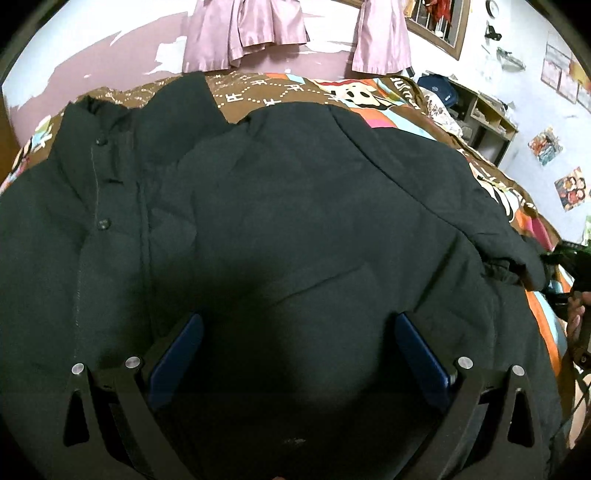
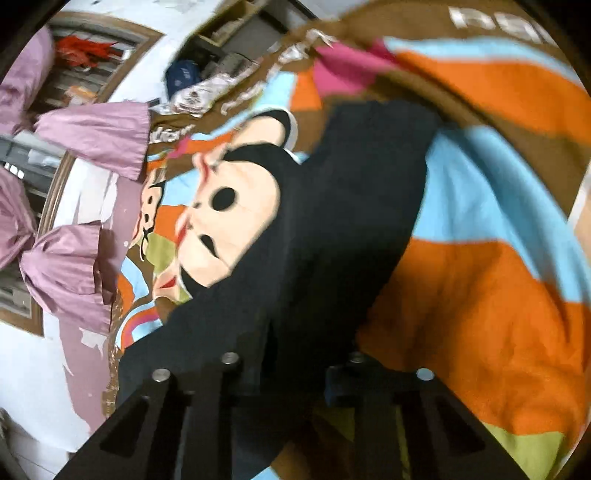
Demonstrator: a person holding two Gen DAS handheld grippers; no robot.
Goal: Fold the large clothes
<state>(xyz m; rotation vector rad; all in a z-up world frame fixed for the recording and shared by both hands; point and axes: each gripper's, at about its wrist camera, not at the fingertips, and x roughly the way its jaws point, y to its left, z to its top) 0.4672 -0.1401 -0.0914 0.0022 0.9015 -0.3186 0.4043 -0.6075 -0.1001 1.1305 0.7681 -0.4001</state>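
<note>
The black jacket (image 1: pixel 280 192) lies spread across the patterned bedspread (image 1: pixel 373 96), its snap placket toward the left in the left wrist view. Over the jacket's middle, the left gripper (image 1: pixel 299 354) hangs with its 2 blue pads (image 1: pixel 177 360) wide apart, nothing between them. At the jacket's sleeve (image 2: pixel 354 206), the right gripper (image 2: pixel 295 373) is clamped on dark fabric. Pink curtains (image 1: pixel 243 33) hang beyond the jacket.

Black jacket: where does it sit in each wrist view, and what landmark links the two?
Left wrist: the black jacket fills the centre and the lower frame.
Right wrist: a dark band from bottom left to upper centre.
Shared landmark: pink curtain, top centre and left edge.
</note>
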